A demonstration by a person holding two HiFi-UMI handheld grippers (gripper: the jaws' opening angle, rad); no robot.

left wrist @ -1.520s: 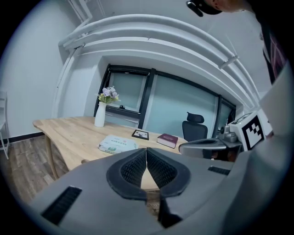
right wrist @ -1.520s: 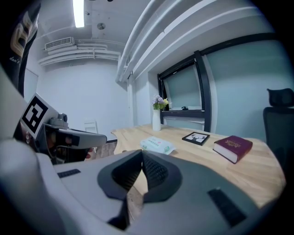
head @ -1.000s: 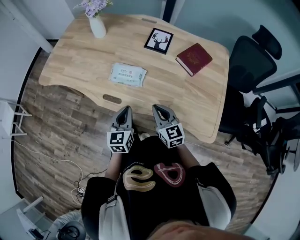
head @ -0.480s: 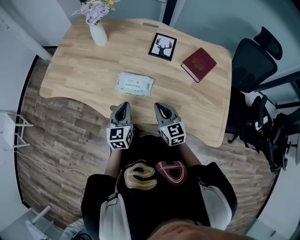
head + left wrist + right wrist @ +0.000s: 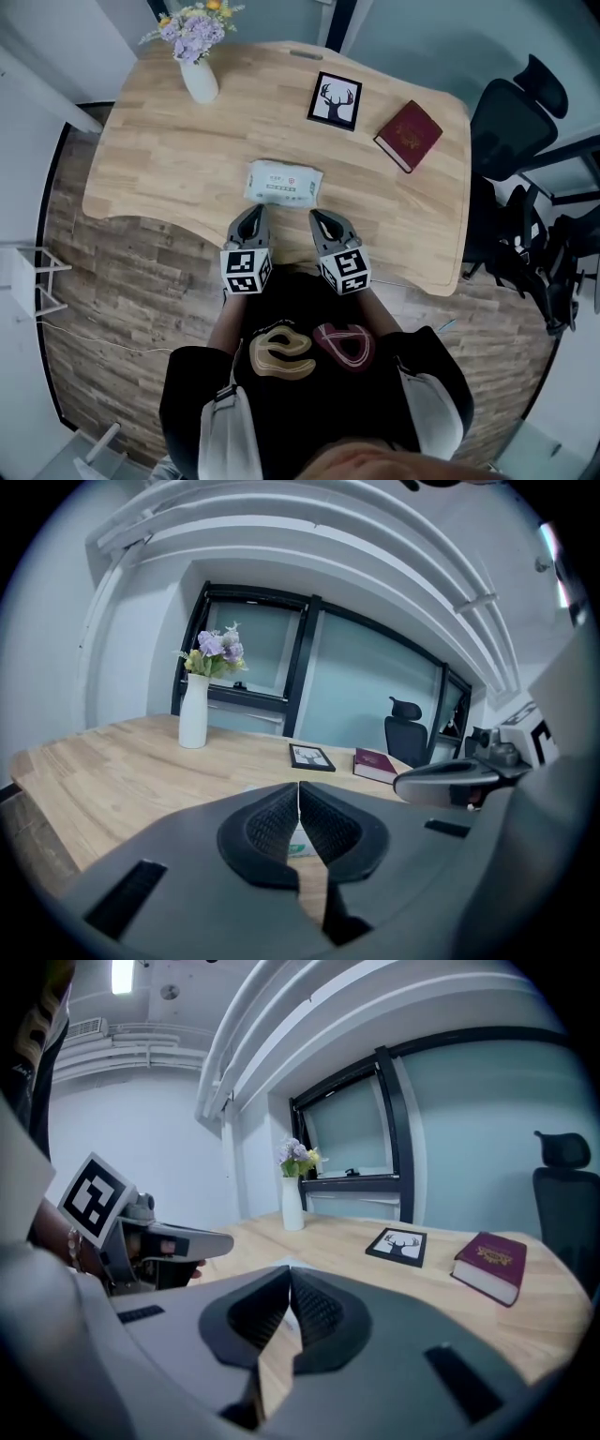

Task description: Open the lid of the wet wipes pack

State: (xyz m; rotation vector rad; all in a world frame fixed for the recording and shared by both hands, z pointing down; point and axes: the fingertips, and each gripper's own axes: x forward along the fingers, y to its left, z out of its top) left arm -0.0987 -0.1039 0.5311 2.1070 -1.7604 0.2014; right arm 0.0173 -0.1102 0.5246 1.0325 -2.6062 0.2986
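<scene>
A white and green wet wipes pack [image 5: 283,182] lies flat near the front edge of the wooden desk [image 5: 169,150], its lid down. My left gripper [image 5: 253,214] hovers just short of the pack's near left side, jaws shut on nothing. My right gripper [image 5: 322,218] is level with it, just right of the pack's near edge, also shut and empty. In the left gripper view only a sliver of the pack [image 5: 299,840] shows between the closed pads [image 5: 277,822]. In the right gripper view the closed jaws [image 5: 290,1296] hide most of the pack.
A white vase with purple flowers [image 5: 198,58] stands at the desk's back left. A framed deer picture [image 5: 336,100] and a dark red book [image 5: 409,136] lie at the back right. A black office chair [image 5: 511,127] stands right of the desk.
Both grippers have moved forward over the desk's front edge toward the wipes pack, side by side. Their jaws have stayed shut.
</scene>
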